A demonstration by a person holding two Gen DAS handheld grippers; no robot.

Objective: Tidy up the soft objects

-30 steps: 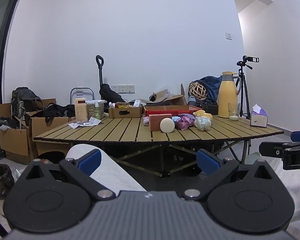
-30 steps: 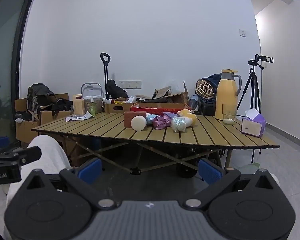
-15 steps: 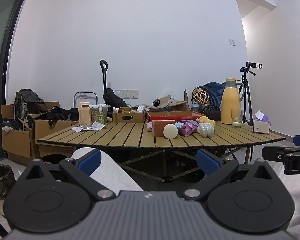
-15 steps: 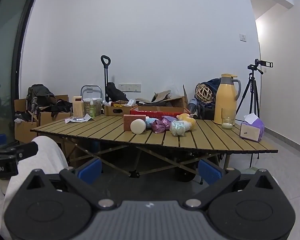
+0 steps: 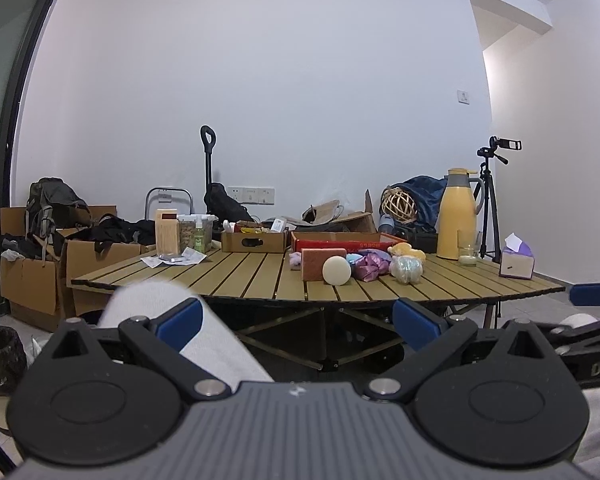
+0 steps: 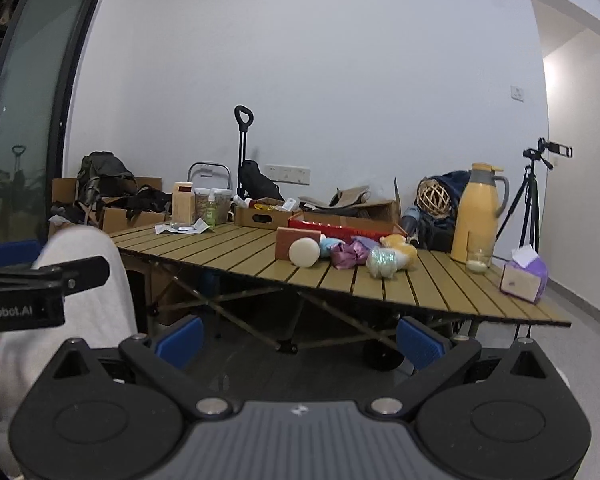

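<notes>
A cluster of soft objects lies mid-table on the slatted wooden table [image 5: 260, 276]: an orange sponge block [image 5: 320, 264], a cream ball [image 5: 336, 271], a purple cloth bundle [image 5: 370, 266], a pale green fuzzy toy [image 5: 407, 268] and a yellow plush [image 5: 406, 249]. The same ball [image 6: 304, 253], purple bundle [image 6: 350, 255] and green toy [image 6: 382, 261] show in the right wrist view. A red tray [image 5: 340, 239] stands behind them. My left gripper [image 5: 298, 318] and right gripper [image 6: 300, 338] are both open and empty, held low and well short of the table's front edge.
A yellow thermos [image 5: 458, 224], a glass [image 5: 468, 254] and a purple tissue box [image 5: 516, 262] stand at the table's right. A cardboard box [image 5: 254, 240], jars and papers stand at the back left. Cardboard boxes, bags and a tripod [image 5: 490, 200] line the wall. My white-trousered knee [image 5: 168, 304] is below.
Both grippers have risen and tilted, so the table top shows more from above. The right view has shifted left and nearer the table. Nothing on the table has moved.
</notes>
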